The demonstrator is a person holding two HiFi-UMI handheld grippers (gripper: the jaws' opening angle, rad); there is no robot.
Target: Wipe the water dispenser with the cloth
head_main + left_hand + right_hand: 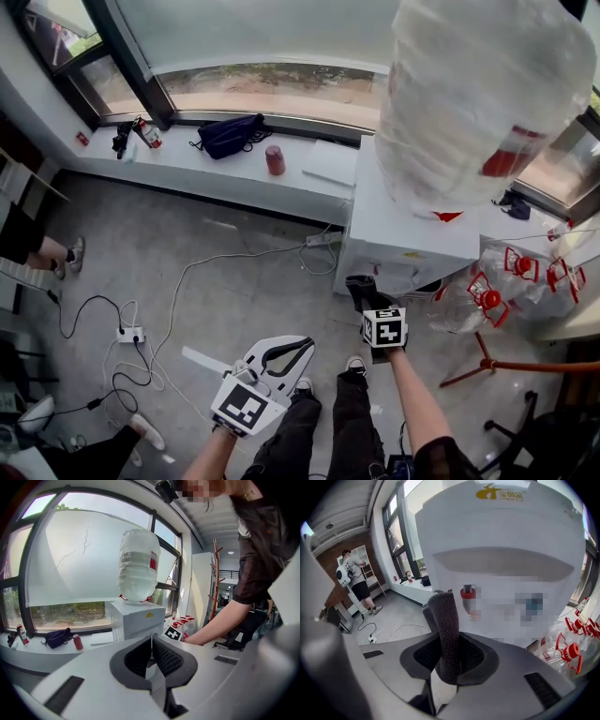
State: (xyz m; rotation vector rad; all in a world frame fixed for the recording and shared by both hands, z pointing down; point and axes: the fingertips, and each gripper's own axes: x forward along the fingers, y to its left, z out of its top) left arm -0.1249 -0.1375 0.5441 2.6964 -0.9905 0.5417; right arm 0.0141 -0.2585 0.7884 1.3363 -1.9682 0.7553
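Dark grey cloth (445, 625) pinched between the jaws of the right gripper (449, 660), with a folded end rising past the jaw tips. Held close before the front panel of the white water dispenser (501, 569), level with and just left of the red tap (468, 594); contact between cloth and panel not determinable. Left gripper (151, 641) lower and further left in the head view, apart from the dispenser, jaws pressed together on nothing, tips pointing toward the dispenser. Large clear water bottle (473, 94) inverted on the dispenser top, crinkled in surface, with a red label on one side. Empty clear bottles with red caps (502, 277) heaped on the floor just right of the dispenser. White windowsill (187, 169) along the glazing behind, bearing a dark blue bag (232, 134), a red can (275, 159) and a flat white sheet (330, 164). Grey floor (244, 272) with a white power strip (129, 334) and trailing cables, well apart from the dispenser. Person (356, 581) standing by shelving at the far left of the right gripper view.
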